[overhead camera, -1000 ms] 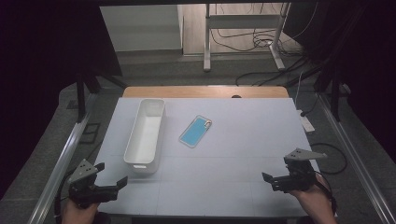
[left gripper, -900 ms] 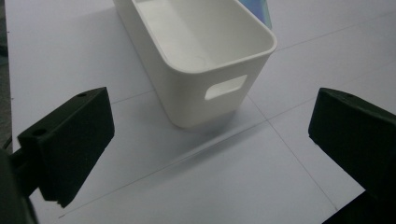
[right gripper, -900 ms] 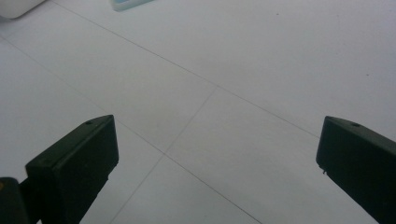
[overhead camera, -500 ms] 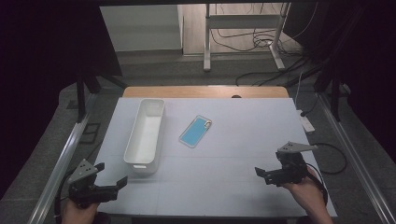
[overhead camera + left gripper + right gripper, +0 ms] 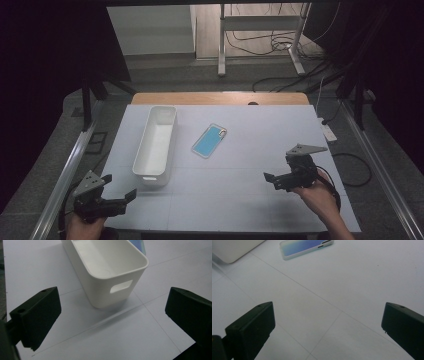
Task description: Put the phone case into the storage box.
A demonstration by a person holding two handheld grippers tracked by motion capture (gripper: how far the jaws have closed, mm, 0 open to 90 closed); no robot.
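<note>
Risk: right claw (image 5: 280, 179), jaws spread wide and empty, aims toward blue phone (image 5: 209, 141) lying flat on surface (image 5: 260, 200); jaws may skid over it, left claw (image 5: 112, 197) likewise open.

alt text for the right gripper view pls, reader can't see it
The right gripper hovers with its two black jaws wide open above a white table, holding nothing. A blue phone lies flat ahead at the top, beside a corner of a white bin.
</note>
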